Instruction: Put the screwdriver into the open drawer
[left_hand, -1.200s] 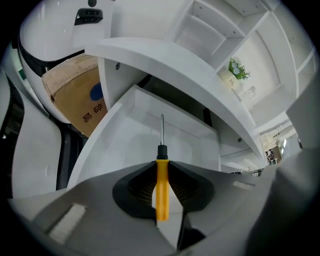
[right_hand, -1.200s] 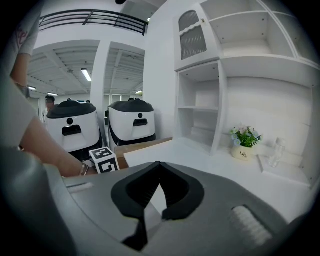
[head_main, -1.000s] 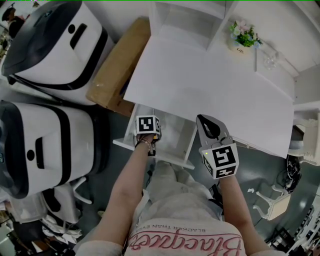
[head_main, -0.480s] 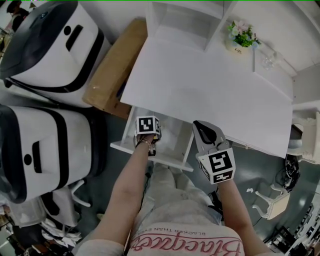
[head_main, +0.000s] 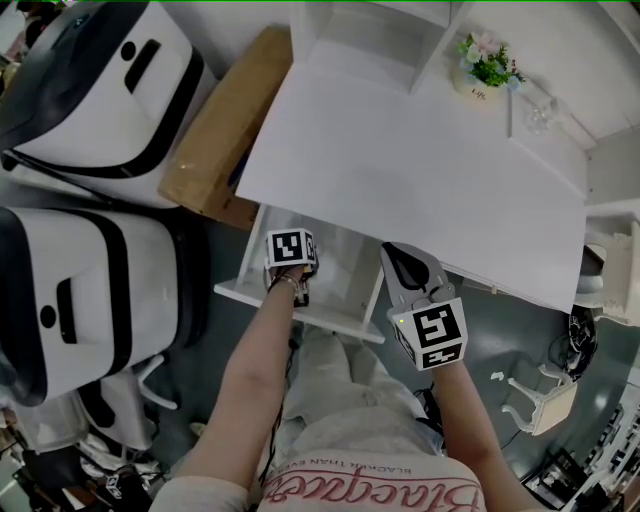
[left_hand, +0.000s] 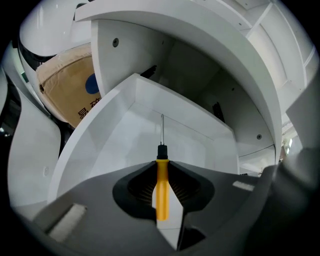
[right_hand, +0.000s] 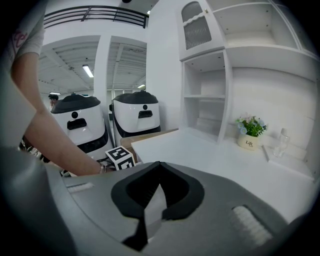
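Note:
In the left gripper view, a screwdriver (left_hand: 161, 186) with a yellow handle and a thin metal shaft is clamped between the jaws of my left gripper (left_hand: 161, 167). Its tip points down into the open white drawer (left_hand: 95, 145). From the head view, the left gripper (head_main: 293, 272) hangs over the drawer (head_main: 300, 316), which is pulled out from under the white desk (head_main: 400, 170). The screwdriver is hidden there by the marker cube. My right gripper (head_main: 404, 264) (right_hand: 159, 167) is just right of the drawer at the desk's front edge, jaws together and holding nothing.
Two large white and black machines (head_main: 70, 290) stand on the left. A brown cardboard box (head_main: 215, 130) leans beside the desk. A shelf unit (head_main: 370, 40), a small flower pot (head_main: 483, 68) and a glass (head_main: 537, 118) sit at the desk's back.
The right gripper has sunk slightly next to the drawer. The left gripper keeps still over the drawer with the screwdriver in it.

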